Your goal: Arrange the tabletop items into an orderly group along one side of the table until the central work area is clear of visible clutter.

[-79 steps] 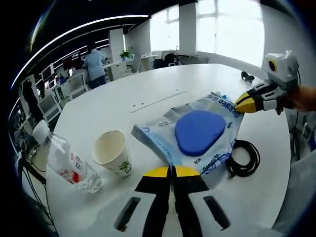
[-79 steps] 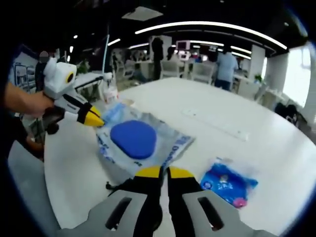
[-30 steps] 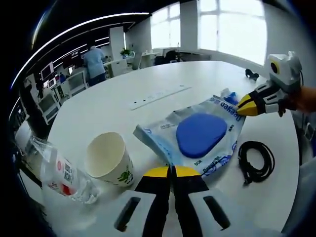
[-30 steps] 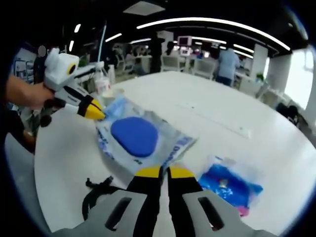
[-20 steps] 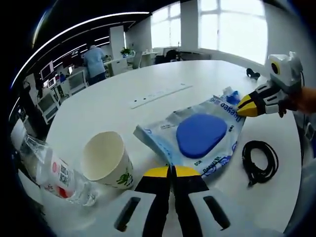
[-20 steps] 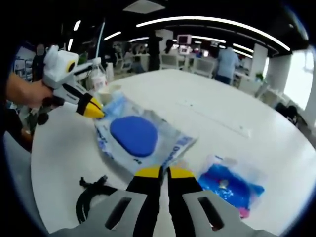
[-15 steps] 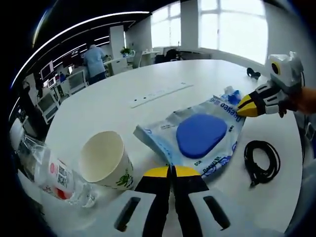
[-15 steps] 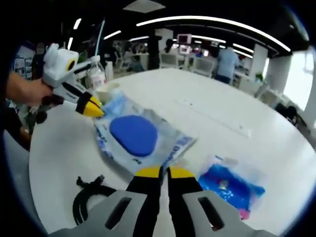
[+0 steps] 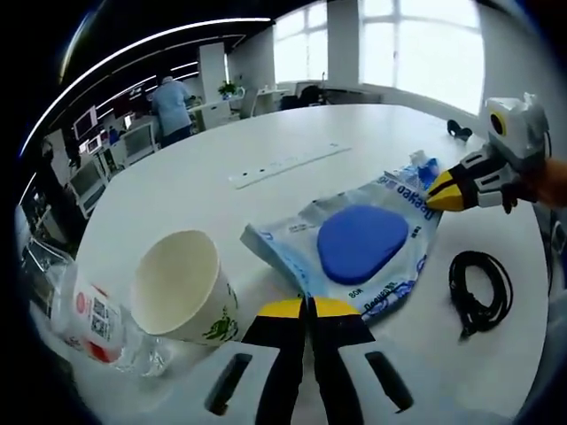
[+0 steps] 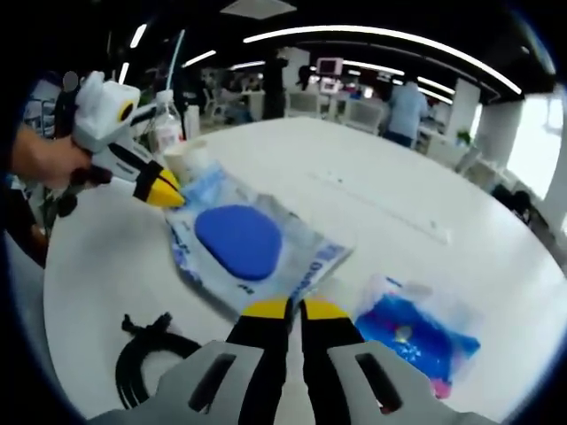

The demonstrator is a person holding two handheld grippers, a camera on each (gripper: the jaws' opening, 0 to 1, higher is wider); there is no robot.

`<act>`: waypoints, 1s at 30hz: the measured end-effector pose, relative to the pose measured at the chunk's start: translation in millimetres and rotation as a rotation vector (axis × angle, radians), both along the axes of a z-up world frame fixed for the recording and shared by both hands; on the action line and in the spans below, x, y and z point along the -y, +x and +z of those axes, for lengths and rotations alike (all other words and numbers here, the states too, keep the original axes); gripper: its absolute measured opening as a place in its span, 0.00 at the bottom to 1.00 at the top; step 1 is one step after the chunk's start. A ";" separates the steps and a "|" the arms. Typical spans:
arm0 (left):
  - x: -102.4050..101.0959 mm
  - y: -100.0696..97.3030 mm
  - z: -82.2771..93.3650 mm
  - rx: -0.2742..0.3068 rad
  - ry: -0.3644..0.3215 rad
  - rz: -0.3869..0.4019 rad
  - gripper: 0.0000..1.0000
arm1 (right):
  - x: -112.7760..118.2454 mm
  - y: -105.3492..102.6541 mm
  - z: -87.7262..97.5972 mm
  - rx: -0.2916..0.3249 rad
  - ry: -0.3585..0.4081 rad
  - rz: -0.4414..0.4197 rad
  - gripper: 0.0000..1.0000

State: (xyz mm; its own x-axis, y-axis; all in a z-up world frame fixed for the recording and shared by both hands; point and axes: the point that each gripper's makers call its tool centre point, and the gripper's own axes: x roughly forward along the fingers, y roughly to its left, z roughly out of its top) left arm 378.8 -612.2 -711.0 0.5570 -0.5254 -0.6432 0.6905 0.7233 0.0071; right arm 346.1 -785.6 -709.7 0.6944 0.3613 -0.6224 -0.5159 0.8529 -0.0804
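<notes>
If both grippers pull diff ways, the blue pad bag mid-bench could rip. Left gripper & right gripper each pinch a bag edge; paper cup near left could tip.

Daylight pours through the windows at twelve to one o'clock of the left gripper view, blowing them out to white and washing the table pale. The right gripper view is dimmer and softer, lit by curved ceiling light strips at twelve o'clock. Both pictures bend strongly toward their edges, and the background blurs.
</notes>
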 end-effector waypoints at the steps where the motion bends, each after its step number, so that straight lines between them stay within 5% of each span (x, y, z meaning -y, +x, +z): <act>1: 0.5 0.5 -1.4 -0.002 0.001 -0.001 0.01 | 0.4 0.4 -0.9 -0.001 -0.003 -0.003 0.01; 30: 0.1 14.0 -19.9 0.008 0.045 0.038 0.02 | 3.0 16.4 -25.6 -0.001 -0.141 0.017 0.02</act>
